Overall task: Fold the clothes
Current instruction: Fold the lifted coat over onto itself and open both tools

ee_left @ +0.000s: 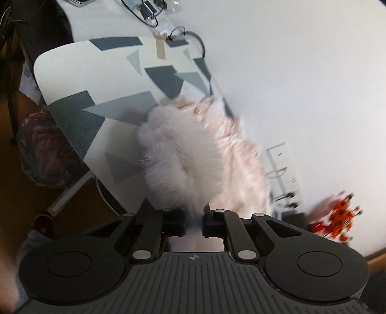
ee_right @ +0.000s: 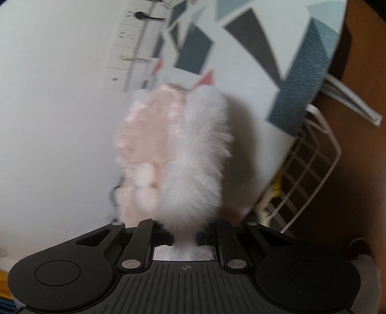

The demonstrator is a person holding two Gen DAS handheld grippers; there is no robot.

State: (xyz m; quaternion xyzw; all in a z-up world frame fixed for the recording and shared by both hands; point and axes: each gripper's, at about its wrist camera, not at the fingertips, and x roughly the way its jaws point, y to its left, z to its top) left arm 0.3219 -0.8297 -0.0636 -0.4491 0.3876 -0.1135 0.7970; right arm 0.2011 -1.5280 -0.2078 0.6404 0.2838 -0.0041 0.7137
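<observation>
A pale pink fluffy garment with white fur trim (ee_left: 183, 159) hangs in the air in front of both cameras. My left gripper (ee_left: 194, 223) is shut on the white fur trim, and the pink body (ee_left: 241, 174) trails away behind it. My right gripper (ee_right: 184, 238) is shut on another part of the fur trim (ee_right: 197, 149), with the pink body (ee_right: 147, 135) to its left. The garment is held up above the ironing board with a grey triangle pattern (ee_left: 101, 79), which also shows in the right wrist view (ee_right: 289, 48). Both views are blurred by motion.
A white wall (ee_left: 301, 72) stands behind the board. Cables and small items (ee_left: 149, 14) lie on a white table beyond it. A dark plastic bag (ee_left: 48, 149) sits on the floor. An orange toy (ee_left: 337, 217) is by the wall. A white wire rack (ee_right: 311, 174) hangs at the board's end.
</observation>
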